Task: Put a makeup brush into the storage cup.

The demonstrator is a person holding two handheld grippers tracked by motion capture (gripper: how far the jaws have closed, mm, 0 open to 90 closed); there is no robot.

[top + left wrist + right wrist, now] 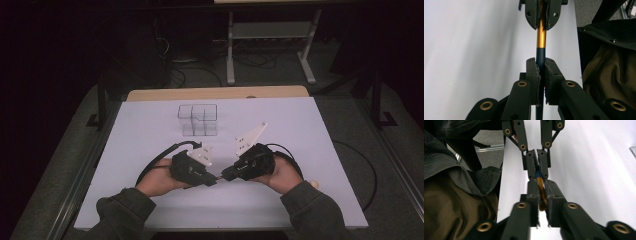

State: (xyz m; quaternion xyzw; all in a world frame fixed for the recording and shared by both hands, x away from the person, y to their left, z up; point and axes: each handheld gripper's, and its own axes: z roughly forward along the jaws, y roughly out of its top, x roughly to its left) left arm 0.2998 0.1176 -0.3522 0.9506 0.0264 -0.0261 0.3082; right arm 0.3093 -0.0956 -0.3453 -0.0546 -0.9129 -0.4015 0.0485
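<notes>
My left gripper (541, 75) pinches the dark blue end of a pen (541, 41); my right gripper (541, 195) pinches its gold end. The pen spans level between them, above the white table (300, 150)

Slim pen (540, 47), dark blue barrel with gold end, held level above the white worktop (474, 50), clamped at both ends

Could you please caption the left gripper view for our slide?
Left gripper and right gripper each clamp one end of a gold-and-blue pen above the white table.
</notes>
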